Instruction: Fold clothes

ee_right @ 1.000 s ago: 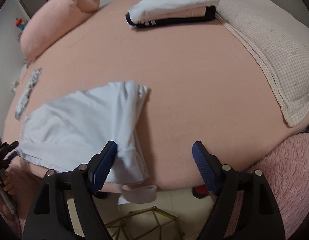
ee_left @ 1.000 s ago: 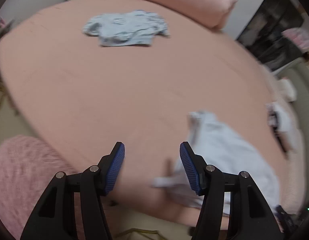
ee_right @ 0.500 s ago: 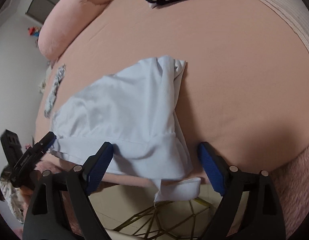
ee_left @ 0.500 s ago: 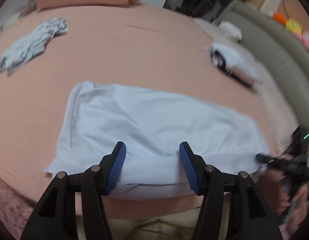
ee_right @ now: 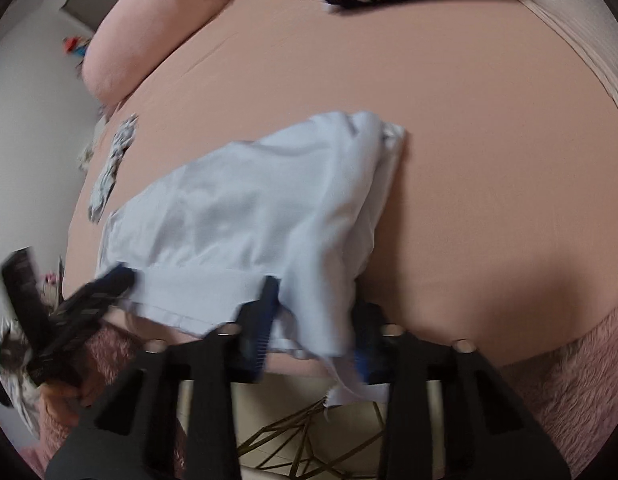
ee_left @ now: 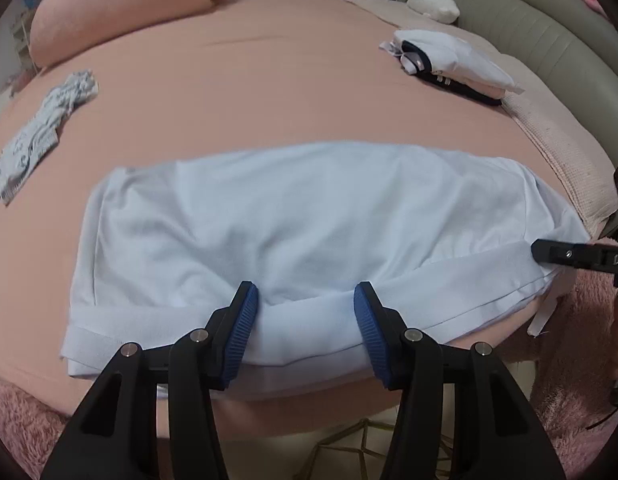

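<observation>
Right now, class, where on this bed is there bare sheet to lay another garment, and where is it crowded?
Free: the pink sheet between the pale blue garment, the pink pillow, the patterned garment and the folded stack. Crowded: the near edge, where the left gripper and right gripper are closing around the blue garment's hem.

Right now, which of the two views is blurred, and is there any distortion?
Right wrist view: motion blur smears the right gripper closing around the light blue garment. Left wrist view: sharp. Both: fisheye bends the pink bed into a dome.
</observation>
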### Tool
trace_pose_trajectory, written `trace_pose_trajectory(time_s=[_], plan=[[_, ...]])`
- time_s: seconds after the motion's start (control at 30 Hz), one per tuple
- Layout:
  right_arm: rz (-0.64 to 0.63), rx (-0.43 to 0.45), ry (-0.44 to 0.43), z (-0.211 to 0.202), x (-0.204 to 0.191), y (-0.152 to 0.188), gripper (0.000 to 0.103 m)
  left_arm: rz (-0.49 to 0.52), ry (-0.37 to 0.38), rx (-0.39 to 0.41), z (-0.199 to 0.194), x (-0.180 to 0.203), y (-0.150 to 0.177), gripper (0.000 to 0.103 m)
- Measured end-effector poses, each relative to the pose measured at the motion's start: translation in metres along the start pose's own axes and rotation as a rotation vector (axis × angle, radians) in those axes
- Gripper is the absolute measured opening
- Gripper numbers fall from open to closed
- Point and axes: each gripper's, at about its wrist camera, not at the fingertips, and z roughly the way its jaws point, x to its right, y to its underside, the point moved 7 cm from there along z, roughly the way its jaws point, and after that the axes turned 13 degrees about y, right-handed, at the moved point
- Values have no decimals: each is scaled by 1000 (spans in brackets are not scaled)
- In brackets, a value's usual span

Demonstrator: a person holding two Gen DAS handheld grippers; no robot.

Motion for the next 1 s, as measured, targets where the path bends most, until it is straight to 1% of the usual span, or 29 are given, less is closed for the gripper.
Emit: trace_pose_trajectory(time_s=[0.03,0.13,0.23,0.27,0.33,0.4,0.47,0.5,0.57,0.6,0.7,0.73,0.77,0.8,0.83,0.93,1.0], plan=[[-15,9,5,-4,-4,-2,19,-13,15,3,-1,-1,-1,53],[-50,55,1,-19,-15,-14,18,-85,96,50,-10,-8,-4,53],[-117,120,-17,-38,-38,-28,17,-104,128,117,-24,-10,-13,53],[-158,146,-24,-44,-51,-33,17,-117,142,139,-28,-12,-16,53],[-254,187,-34,-54,-69,-39,17,-174,200,183,-36,-21,-17,53],[-364,210,-39,-53,-100,-41,17,-246,276,216,-41,-30,-20,53],[-464,206,-44,-47,-126,-37,17,-322,365,245,-46,-39,-21,53],[-507,195,-50,-42,-138,-33,17,-367,421,255,-48,-44,-20,53],[-589,165,-60,-27,-162,-21,18,-435,508,269,-47,-51,-20,54],[-617,147,-61,-18,-171,-16,21,-468,552,277,-46,-55,-20,55],[-655,79,-53,8,-184,0,35,-505,615,262,-38,-57,-22,58],[-654,60,-60,12,-184,5,38,-508,632,254,-34,-54,-24,59],[-648,49,-77,13,-184,9,40,-510,650,245,-30,-51,-26,59],[-643,46,-91,14,-185,12,47,-500,654,234,-25,-47,-29,62],[-638,51,-103,13,-188,14,51,-480,636,221,-18,-40,-32,62],[-633,71,-116,2,-183,19,53,-412,560,206,-13,-28,-32,62],[-572,105,-141,-15,-167,15,53,-371,518,214,-15,-21,-33,59]])
